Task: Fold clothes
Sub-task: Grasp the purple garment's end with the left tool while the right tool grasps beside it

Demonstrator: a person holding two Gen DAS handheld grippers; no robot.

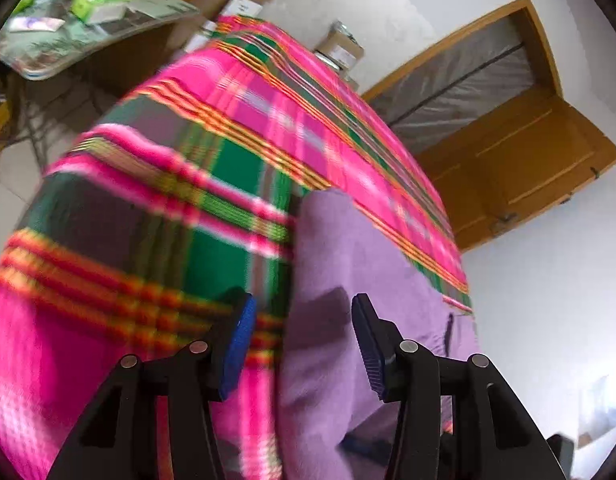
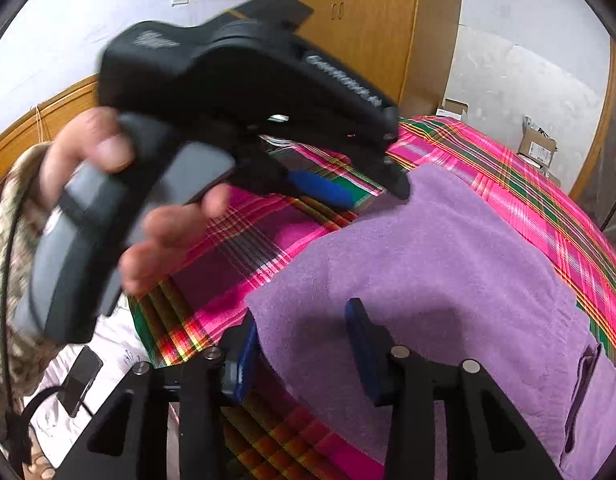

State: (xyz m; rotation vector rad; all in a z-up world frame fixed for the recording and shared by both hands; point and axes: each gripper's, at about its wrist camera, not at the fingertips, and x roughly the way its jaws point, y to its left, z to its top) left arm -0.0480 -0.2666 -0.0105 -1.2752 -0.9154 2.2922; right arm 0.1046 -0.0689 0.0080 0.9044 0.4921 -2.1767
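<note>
A purple towel lies flat on a bed covered by a pink, green and orange plaid blanket. It also shows in the left wrist view. My left gripper is open, its blue pads apart over the towel's near edge, holding nothing. In the right wrist view the left gripper is held by a hand above the towel's far left corner. My right gripper is open and empty over the towel's near left corner.
A wooden door and white wall lie beyond the bed. A cluttered table stands at the left. Cardboard boxes sit past the bed's far side. A wooden wardrobe stands behind. A phone lies on white sheet.
</note>
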